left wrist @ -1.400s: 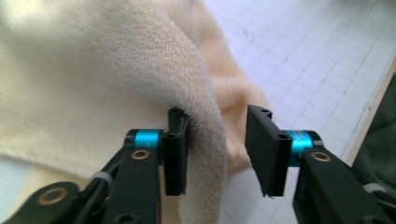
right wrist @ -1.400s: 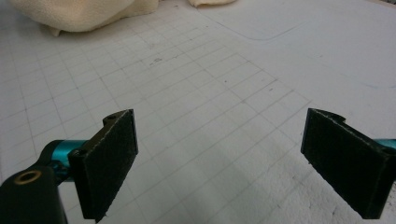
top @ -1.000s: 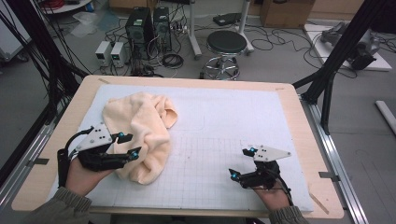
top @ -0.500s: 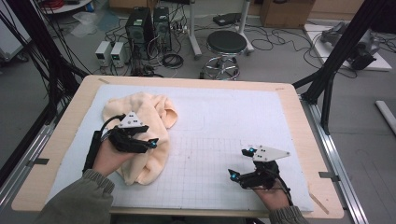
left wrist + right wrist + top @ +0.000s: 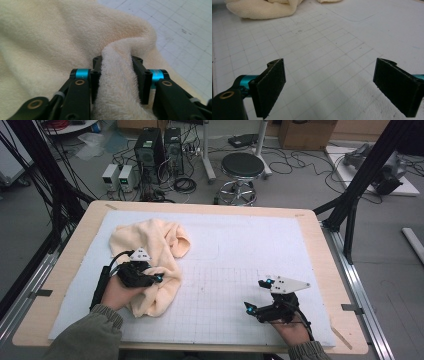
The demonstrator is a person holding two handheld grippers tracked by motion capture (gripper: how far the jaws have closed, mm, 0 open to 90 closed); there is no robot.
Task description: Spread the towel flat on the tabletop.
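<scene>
Towel [image 5: 150,255], cream terry, lies crumpled on the left half of the mat [image 5: 235,250], bunched toward the mat's far-left quarter with one lobe trailing to the near side.

Left gripper [image 5: 150,279] sits on the towel's near lobe. In the left gripper view its jaws pinch a raised ridge of the towel [image 5: 117,82]; pile bulges between the pads [image 5: 96,75].

Right gripper [image 5: 257,296] is well to the right of the towel, low over bare mat, jaws spread wide with nothing between them. In the right gripper view the pads [image 5: 270,87] stand far apart and the towel's edge [image 5: 262,8] lies beyond.

Handling, judged: soft, light, limp; no stiffness, so it will sag and drag from any single hold. Thick pile should grip well against the pads, slip unlikely. Not fragile. A pinched fold holds, but a true edge or corner would give better control for spreading.

Hard to make out: towel corners and hems are buried in folds; how many layers the left pinch takes cannot be told. Underside hidden.
</scene>
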